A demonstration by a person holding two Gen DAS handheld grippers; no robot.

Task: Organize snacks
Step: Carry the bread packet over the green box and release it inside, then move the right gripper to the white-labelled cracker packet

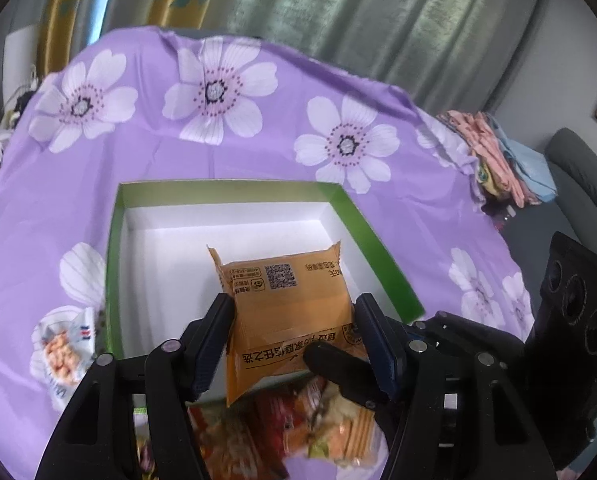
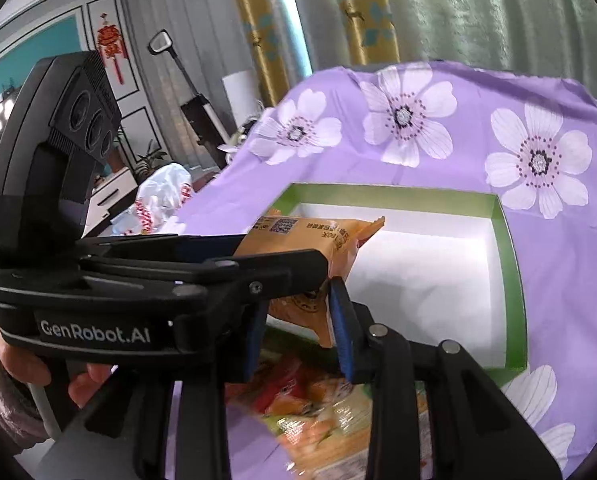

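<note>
Both grippers meet at one orange snack packet (image 1: 286, 304) over the open box. In the left wrist view, the left gripper (image 1: 294, 332) has its two dark fingers pressed on the sides of the packet, so it is holding it. The packet's lower end sits behind the fingers and a black finger (image 1: 338, 372) of the other tool crosses in front of it, so part of its print is covered. In the right wrist view, the right gripper (image 2: 298, 332) has its blue pads close together around a lower corner of the same packet (image 2: 314, 248); the pad on the right seems to touch it, but the left tool's black body (image 2: 158, 280) lies across the picture and hides much of that spot, so I cannot tell if the packet is truly pinched there. A hand (image 2: 58, 376) in a pink sleeve holds that tool, cut off at the edge. The box (image 1: 116, 264) has green walls and a white floor, and it sits on a purple cloth with big white flowers (image 1: 258, 152). Below the grippers lies a pile of more snacks (image 1: 282, 428), red, orange and yellow, too blurry to tell apart. One small packet with a picture of food (image 1: 64, 348) lies on the cloth beside the box's left wall, and its lower part is hidden behind the gripper.
</note>
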